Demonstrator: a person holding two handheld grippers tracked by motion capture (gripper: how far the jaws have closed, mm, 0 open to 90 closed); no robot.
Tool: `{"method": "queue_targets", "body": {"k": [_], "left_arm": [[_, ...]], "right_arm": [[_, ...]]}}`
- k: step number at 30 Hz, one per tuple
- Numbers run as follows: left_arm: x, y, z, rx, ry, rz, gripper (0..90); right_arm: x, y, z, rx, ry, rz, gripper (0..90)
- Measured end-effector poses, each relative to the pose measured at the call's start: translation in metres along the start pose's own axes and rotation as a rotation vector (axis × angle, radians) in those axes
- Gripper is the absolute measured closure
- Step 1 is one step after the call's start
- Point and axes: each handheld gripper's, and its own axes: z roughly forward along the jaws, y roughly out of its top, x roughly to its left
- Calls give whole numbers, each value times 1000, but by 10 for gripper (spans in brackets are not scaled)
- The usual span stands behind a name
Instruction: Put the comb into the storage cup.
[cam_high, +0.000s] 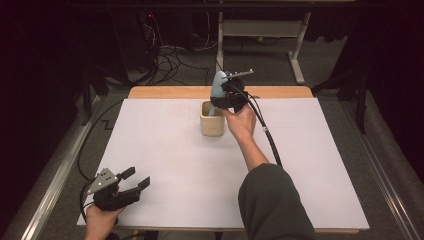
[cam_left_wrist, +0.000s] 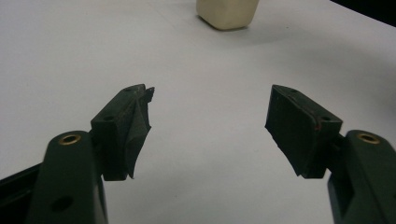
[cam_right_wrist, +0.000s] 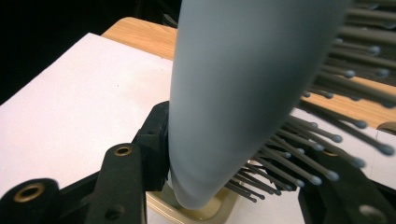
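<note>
Right tongs (cam_high: 222, 97) clamped on grey-blue hairbrush (cam_high: 218, 90), upright, handle end inside cream cup (cam_high: 211, 125) at far middle of counter (cam_high: 175, 165). Left tongs (cam_high: 134, 182) near left corner, wide open, empty.

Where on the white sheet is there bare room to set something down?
Nearly everywhere: the wide stretch between the left gripper and the cream cup is bare, and so is the sheet's right side beyond the forearm. It is crowded only at the cup, where the right gripper holds the grey hairbrush.
</note>
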Motion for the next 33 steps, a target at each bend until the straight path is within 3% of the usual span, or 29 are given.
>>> {"method": "queue_targets", "body": {"k": [17, 33], "left_arm": [[0, 0, 0, 0, -1, 1, 311], [0, 0, 0, 1, -1, -1, 311]], "right_arm": [[3, -6, 8, 28, -22, -19, 501], [0, -7, 3, 27, -39, -34, 442]]}}
